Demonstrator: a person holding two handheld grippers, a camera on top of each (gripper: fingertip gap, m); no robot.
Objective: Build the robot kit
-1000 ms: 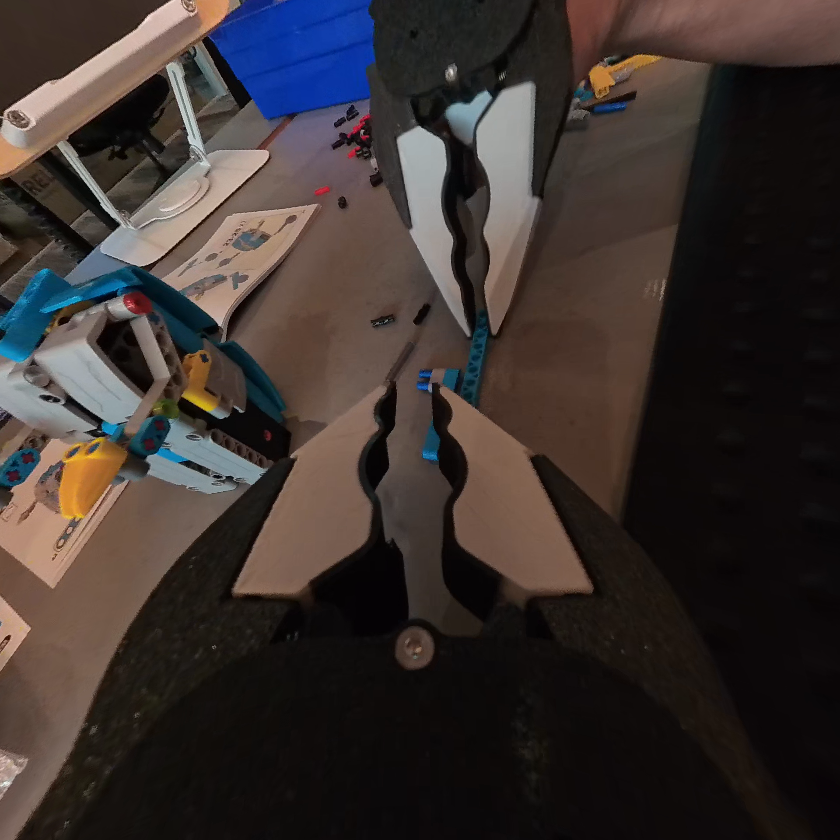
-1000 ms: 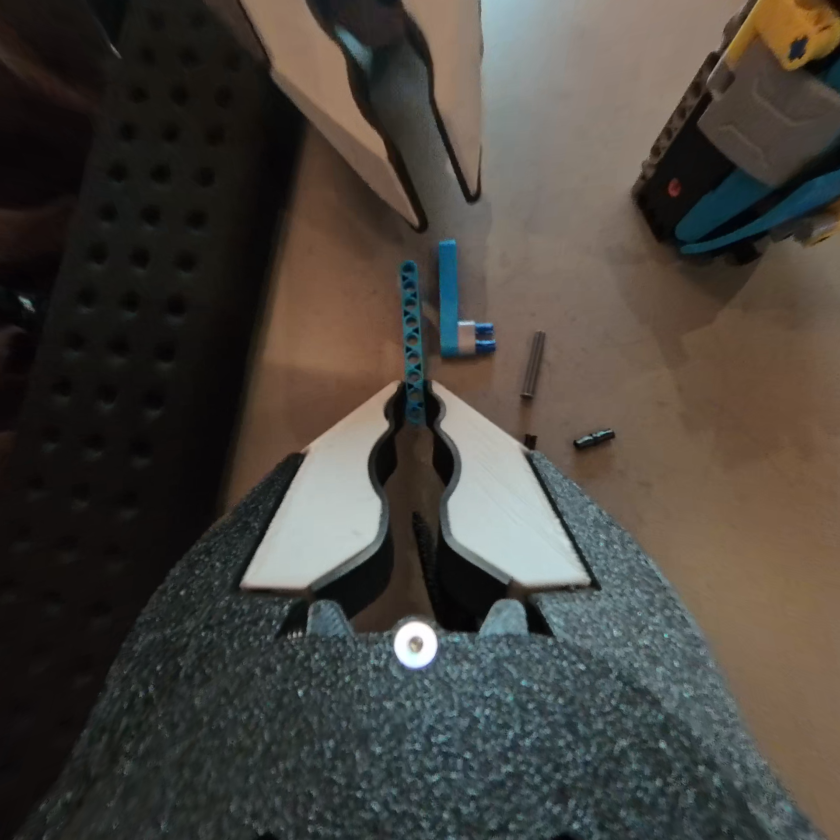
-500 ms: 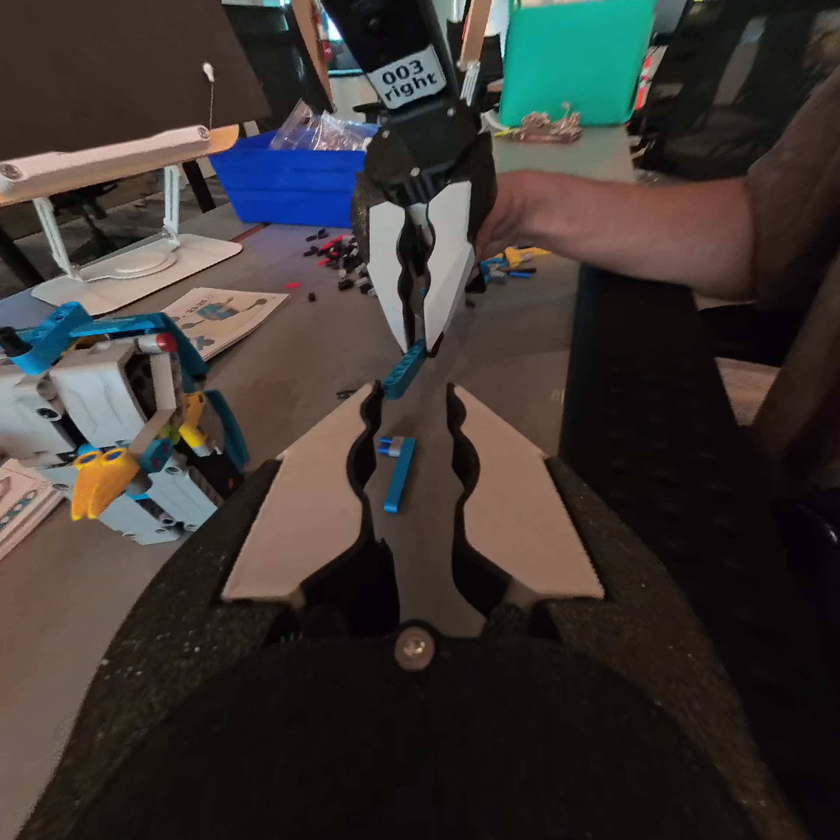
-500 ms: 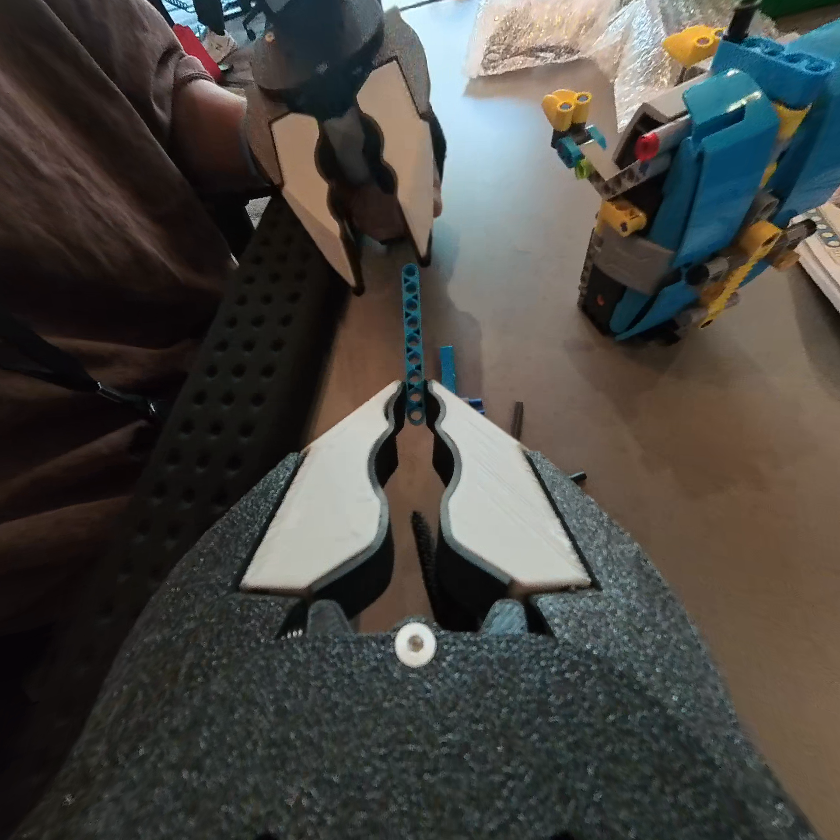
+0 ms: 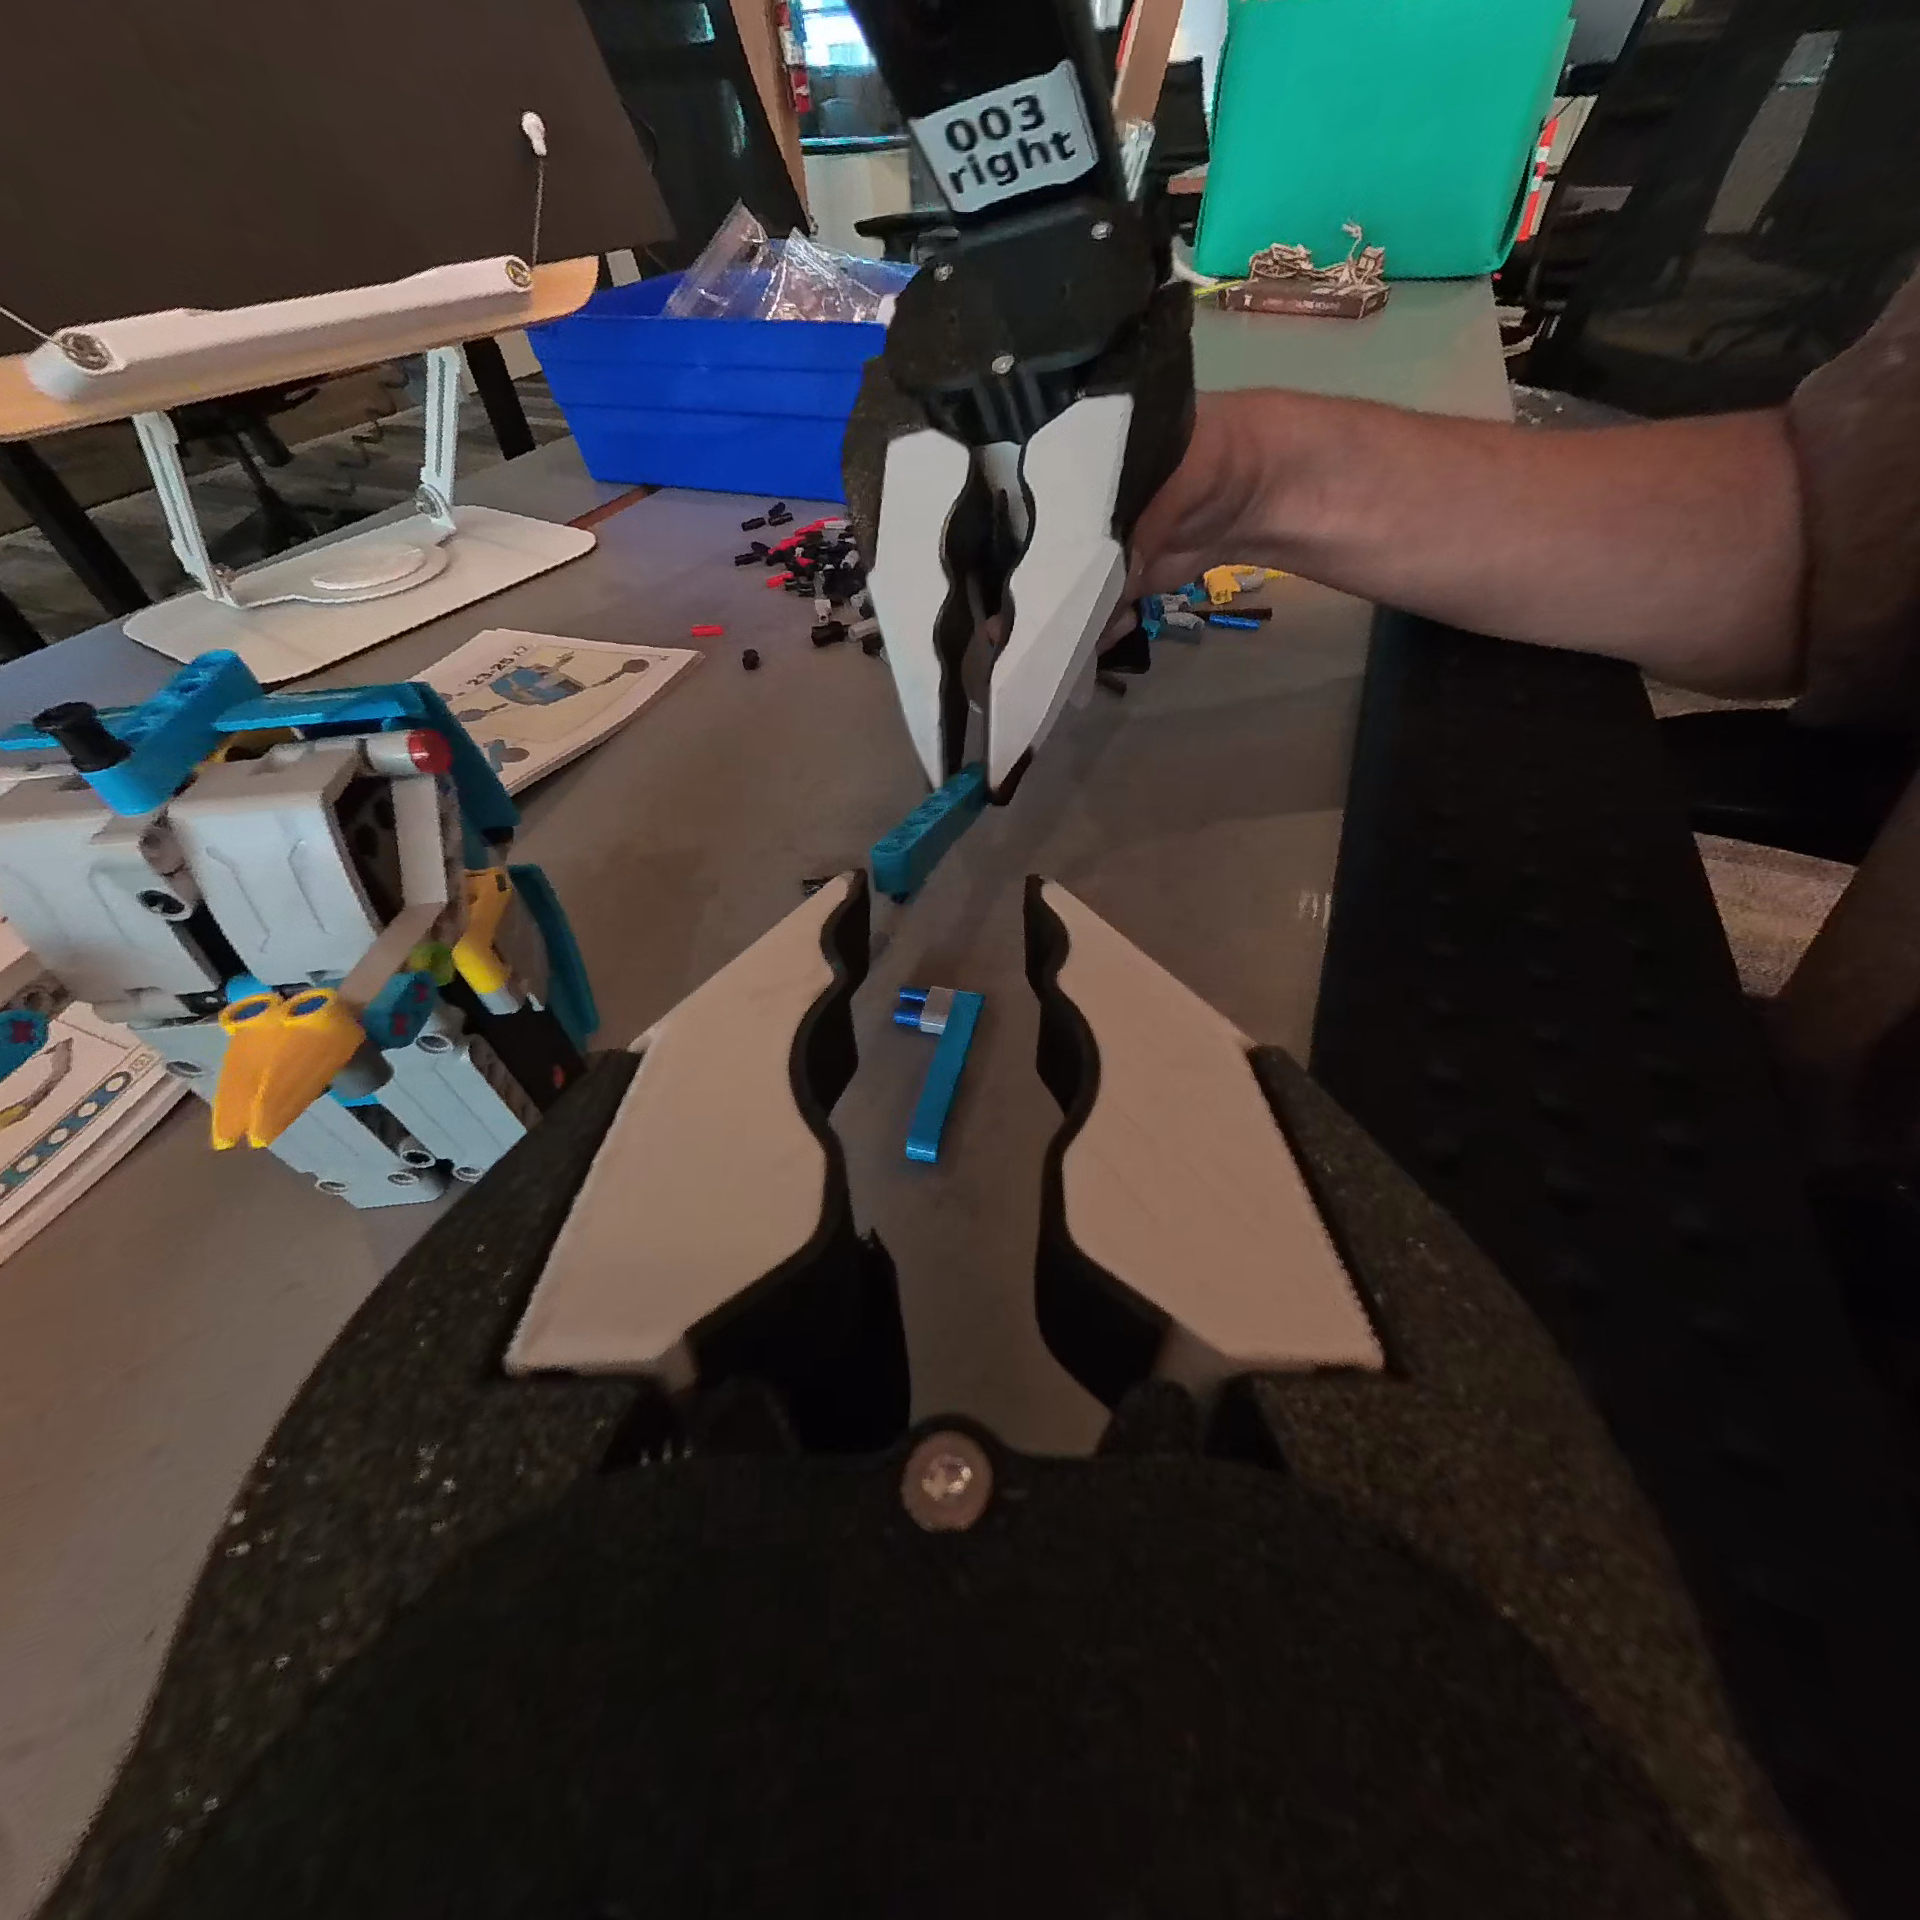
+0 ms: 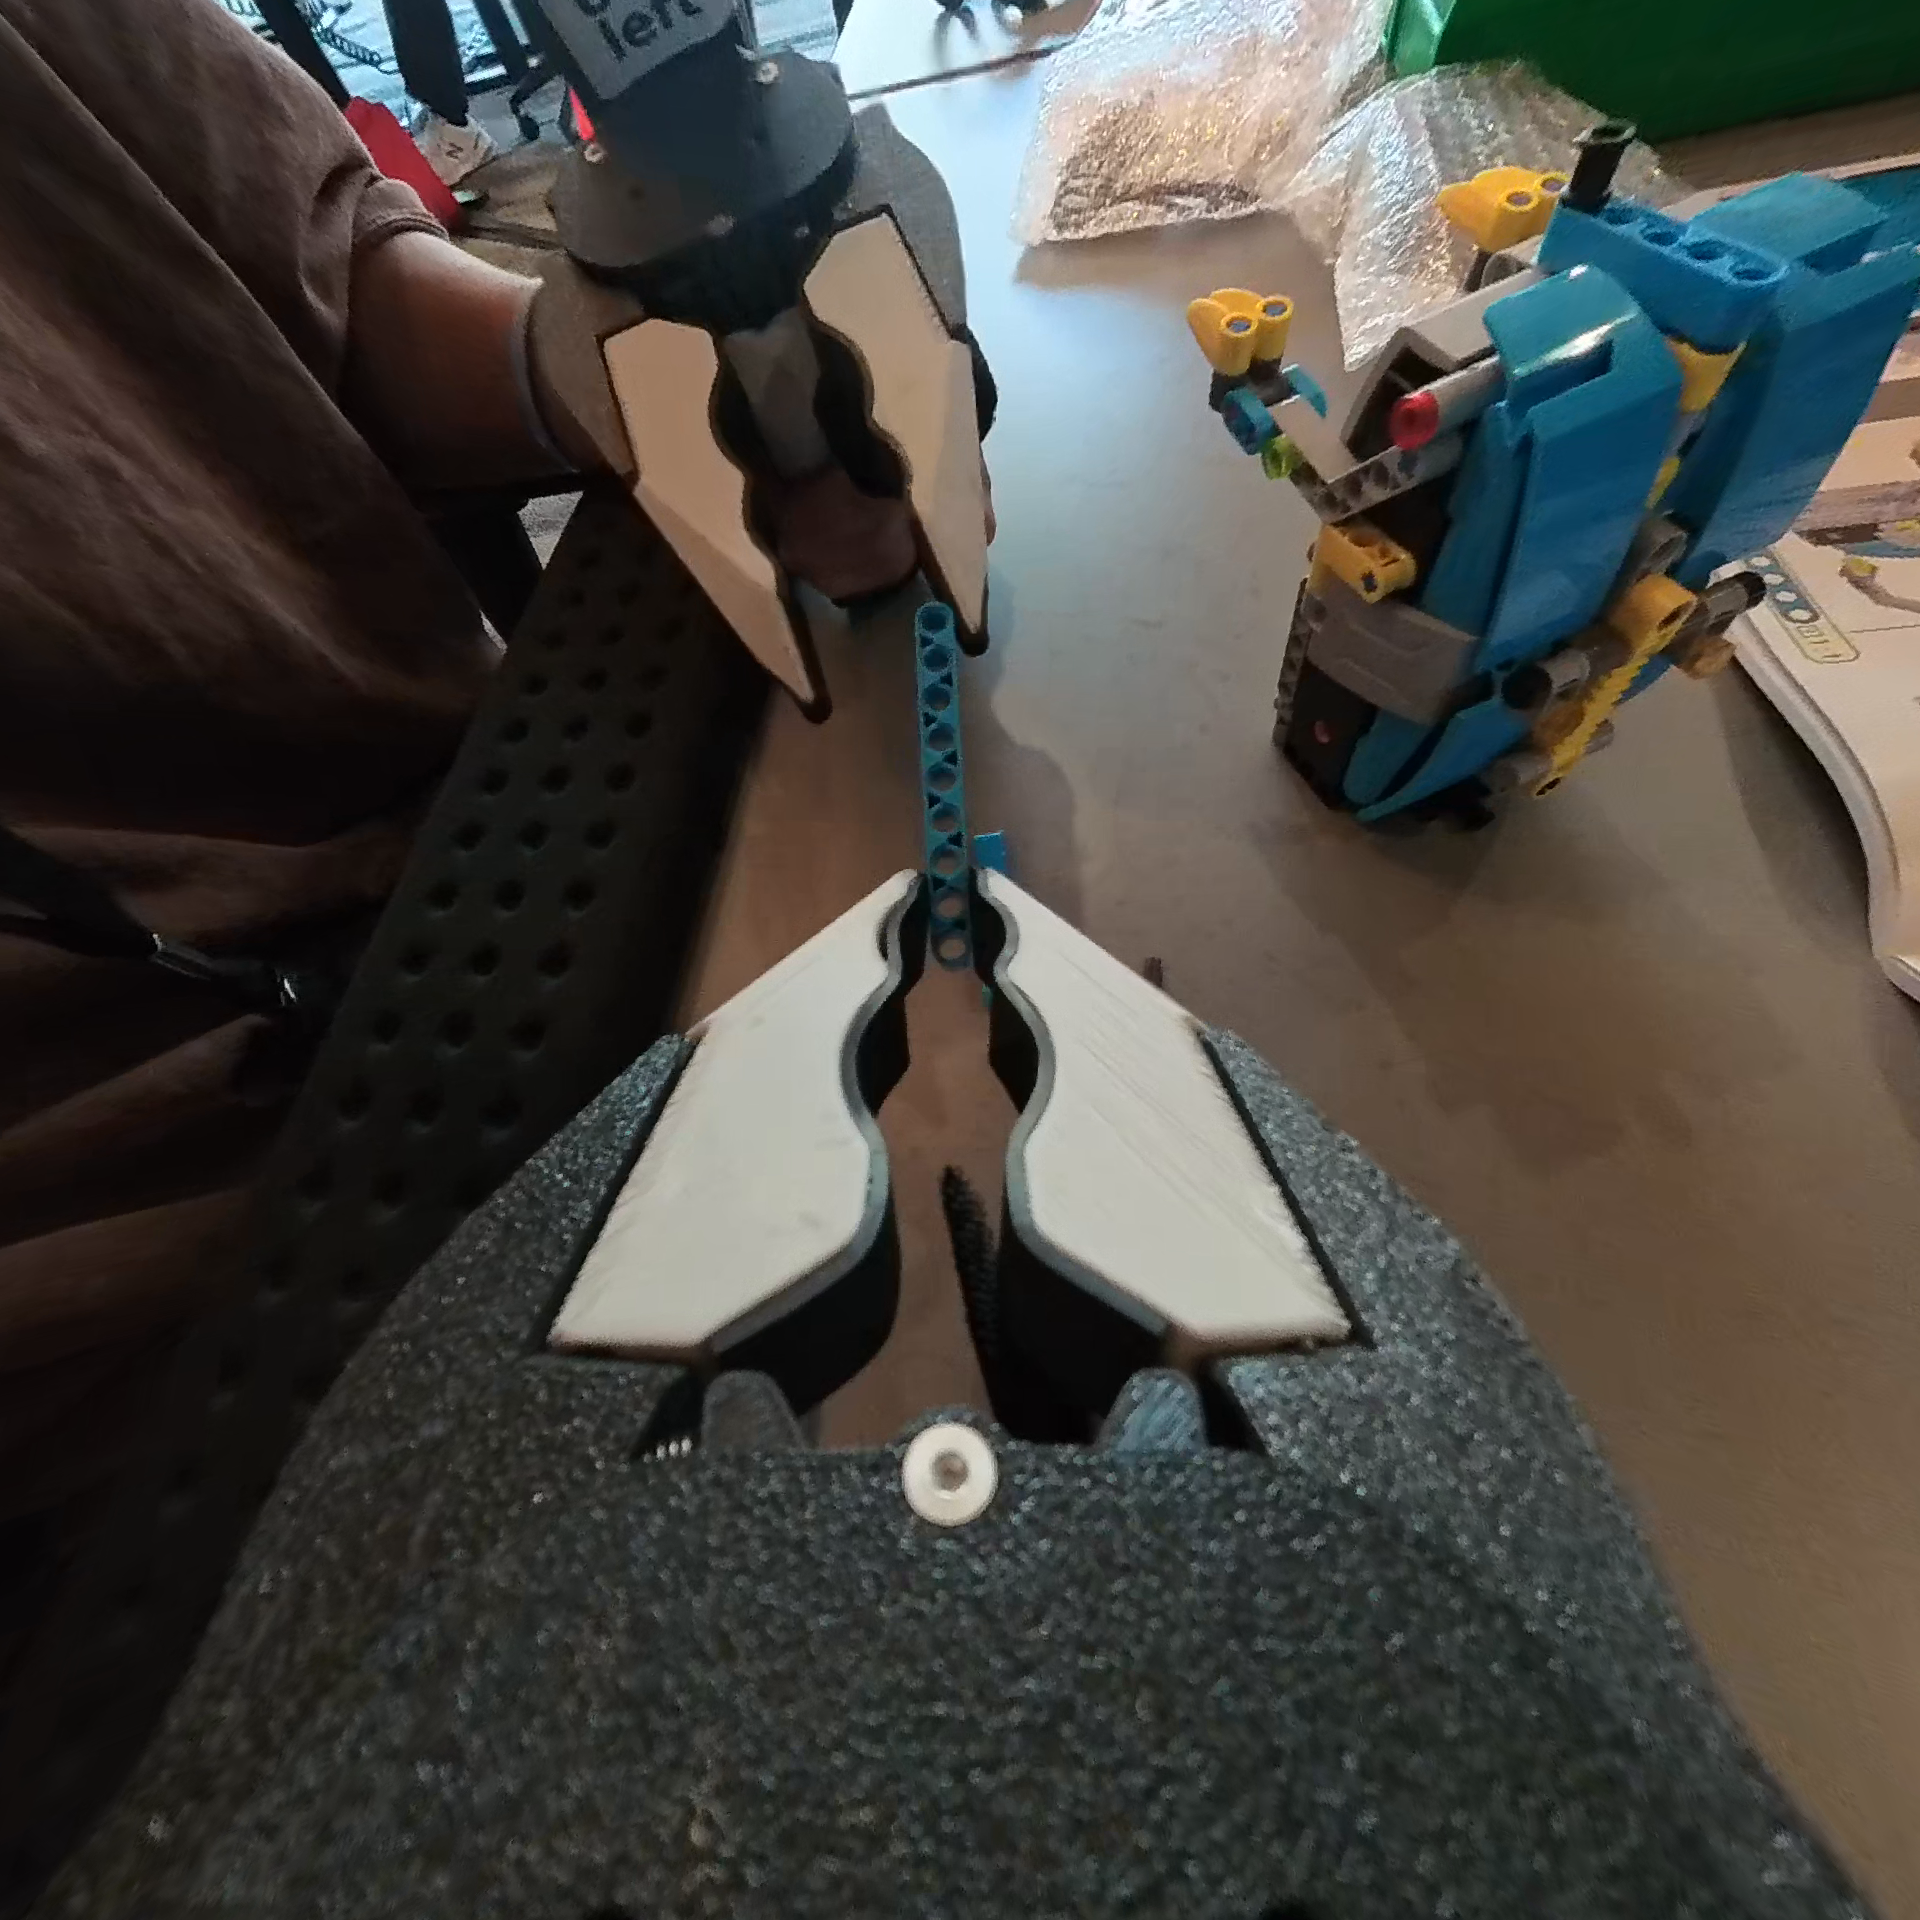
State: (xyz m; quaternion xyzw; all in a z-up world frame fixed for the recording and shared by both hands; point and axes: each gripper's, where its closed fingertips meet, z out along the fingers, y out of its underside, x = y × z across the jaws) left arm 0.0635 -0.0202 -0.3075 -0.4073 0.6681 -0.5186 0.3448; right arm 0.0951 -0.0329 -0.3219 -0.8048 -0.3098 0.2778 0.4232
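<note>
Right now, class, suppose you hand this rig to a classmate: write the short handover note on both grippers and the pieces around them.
Right gripper: shut on one end of the long teal holed beam, held lifted above the grey table.
Left gripper: open, empty, its fingertips close to the beam's free end.
Short blue beam with a grey connector: lying flat on the table, seen between the left gripper's fingers.
Blue, white and yellow brick model: standing on the left gripper's side, untouched. Loose small parts lie farther back.
Done: long beam gripped. Not yet touched: short beam, model.
</note>
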